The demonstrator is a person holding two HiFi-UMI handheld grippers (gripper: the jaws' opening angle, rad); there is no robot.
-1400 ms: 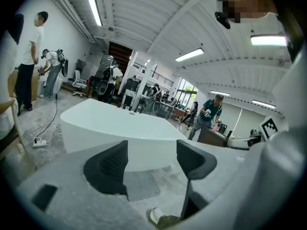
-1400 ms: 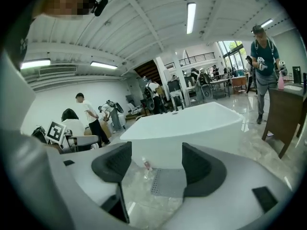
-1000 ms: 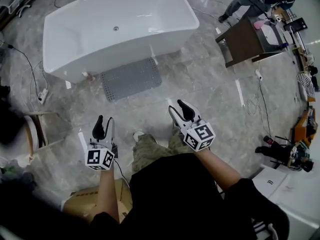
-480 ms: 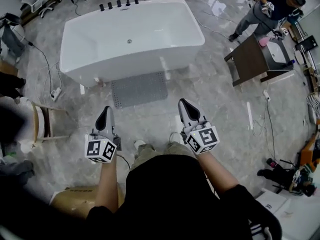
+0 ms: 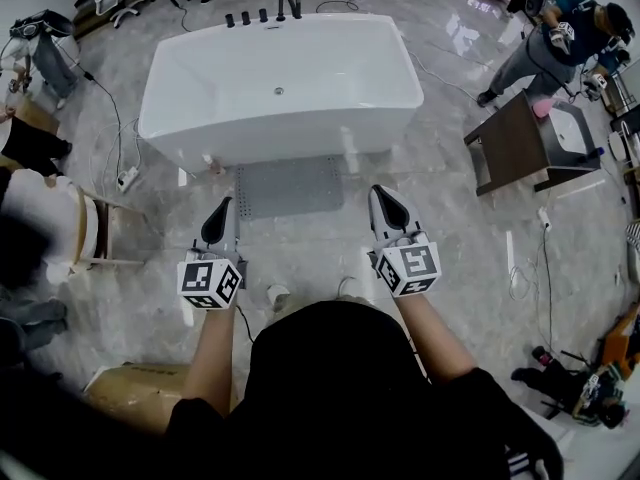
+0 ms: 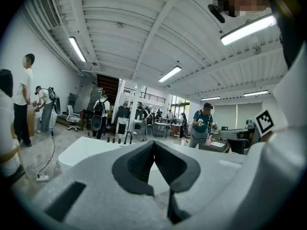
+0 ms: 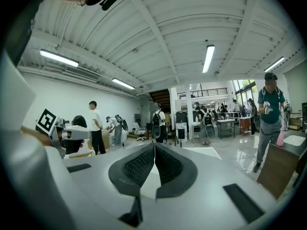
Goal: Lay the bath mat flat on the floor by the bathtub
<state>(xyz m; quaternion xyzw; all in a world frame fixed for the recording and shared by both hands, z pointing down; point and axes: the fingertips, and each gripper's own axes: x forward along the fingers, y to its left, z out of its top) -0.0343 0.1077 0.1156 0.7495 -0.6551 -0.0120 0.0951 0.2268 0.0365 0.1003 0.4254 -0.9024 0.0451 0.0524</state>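
Note:
The grey perforated bath mat (image 5: 288, 187) lies flat on the marble floor, against the near side of the white bathtub (image 5: 280, 80). My left gripper (image 5: 219, 218) hovers just short of the mat's near left corner, jaws shut with nothing in them. My right gripper (image 5: 388, 206) hangs off the mat's near right corner, also shut and empty. In the left gripper view the gripper's tips (image 6: 153, 143) meet, and the tub rim (image 6: 91, 147) shows beyond them. The right gripper view shows its tips (image 7: 154, 145) touching too, pointing level across the room.
A dark wooden vanity (image 5: 520, 143) stands at the right, with a person in teal (image 5: 560, 38) beside it. A wooden stool (image 5: 85, 230) and cables lie at the left. A cardboard box (image 5: 140, 393) sits behind my left arm. Black taps (image 5: 265, 13) line the tub's far rim.
Both grippers went from open to shut. They rose and moved forward, now level with the mat's near edge. The view shifted, so tub and mat appear more centred.

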